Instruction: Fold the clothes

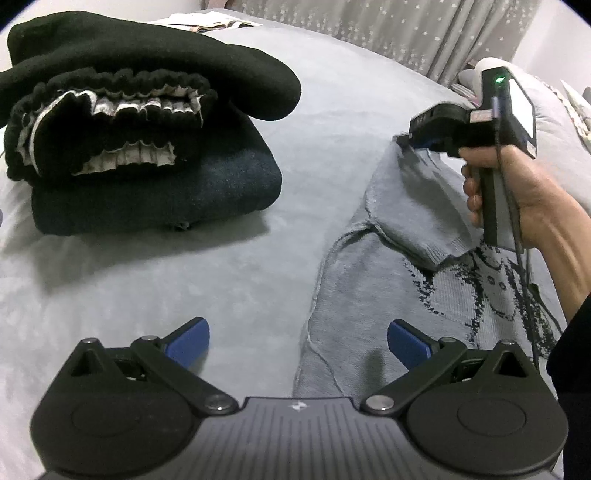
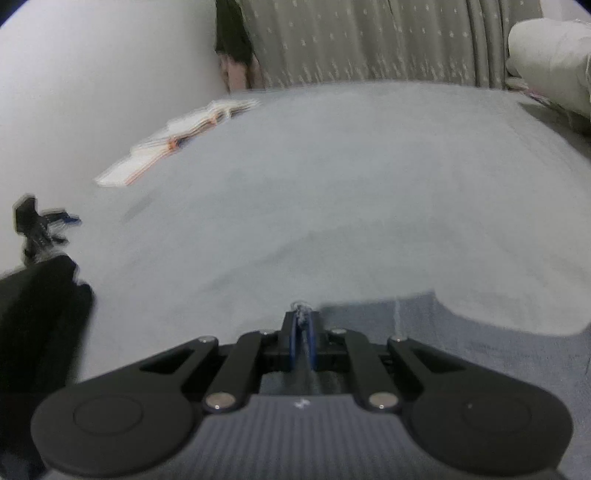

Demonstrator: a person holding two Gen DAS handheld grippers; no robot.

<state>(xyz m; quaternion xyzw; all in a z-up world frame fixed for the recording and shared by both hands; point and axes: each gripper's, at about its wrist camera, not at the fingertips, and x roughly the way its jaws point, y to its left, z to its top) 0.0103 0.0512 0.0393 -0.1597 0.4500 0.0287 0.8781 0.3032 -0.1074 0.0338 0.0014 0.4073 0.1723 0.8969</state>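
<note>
One grey sweater [image 1: 388, 295] lies flat on the bed [image 1: 221, 277], right of the folded pile [image 1: 140, 147]. The right gripper [image 2: 303, 325] pinches its far sleeve end; the left gripper [image 1: 298, 341] hangs open above the near edge. Carry the sleeve across the chest smoothly, keeping it taut.

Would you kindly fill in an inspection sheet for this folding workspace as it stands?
Surface: grey bedspread, soft, slightly rumpled.
Job's things: grey sweater with dark print lying flat, one sleeve folded across it; pile of folded dark clothes beside it, apart.
Clutter: papers near the bed's far edge.
Grippers: left gripper open, empty, over the sweater's edge; right gripper shut on sweater fabric.
Cables: black cable hanging from the right gripper.
Surroundings: starred curtain, pillow.
</note>
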